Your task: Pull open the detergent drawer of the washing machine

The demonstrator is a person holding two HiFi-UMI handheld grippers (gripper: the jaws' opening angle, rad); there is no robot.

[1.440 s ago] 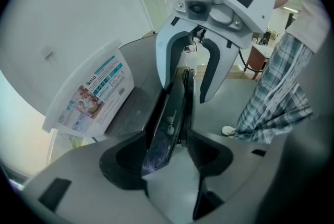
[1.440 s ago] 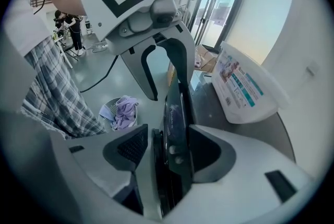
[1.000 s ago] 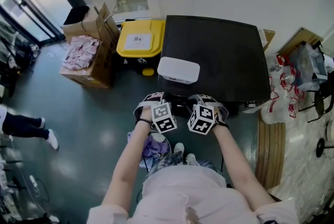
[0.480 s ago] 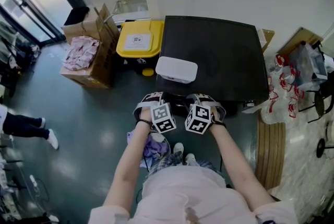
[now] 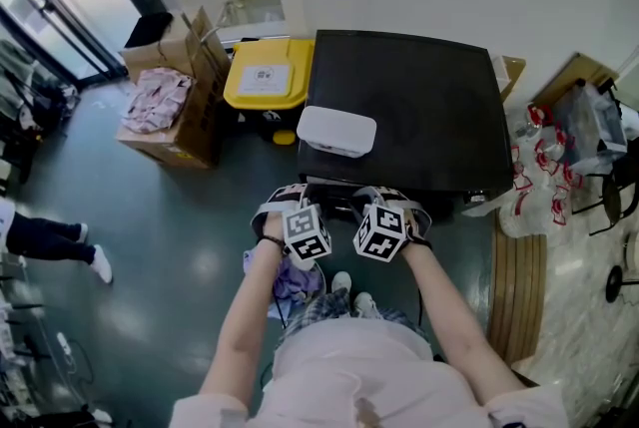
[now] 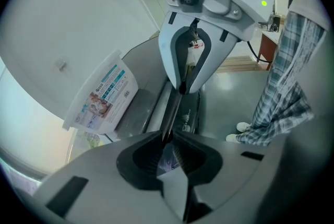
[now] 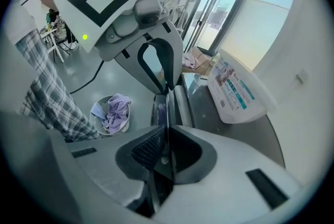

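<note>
The black washing machine (image 5: 419, 117) stands in front of me with a white detergent box (image 5: 337, 132) on its top. Both grippers are at its near top edge, side by side and facing each other. A thin dark drawer front edge (image 6: 174, 108) runs between them. My left gripper (image 6: 167, 139) has just been closing and its pads now pinch that edge. My right gripper (image 7: 166, 137) has also been closing and is pinched on the same edge (image 7: 168, 108). In the head view the left gripper (image 5: 303, 200) and right gripper (image 5: 374, 200) hide the drawer.
A yellow-lidded bin (image 5: 268, 75) and cardboard boxes (image 5: 170, 107) stand left of the machine. A laundry basket (image 7: 112, 113) with clothes sits on the floor by my feet. Bags (image 5: 544, 167) and a wooden slat bench (image 5: 519, 286) are at the right. A person's legs (image 5: 45, 241) show at far left.
In the head view both grippers have shifted slightly towards me, staying side by side at the machine's front edge. Nothing else has moved.
</note>
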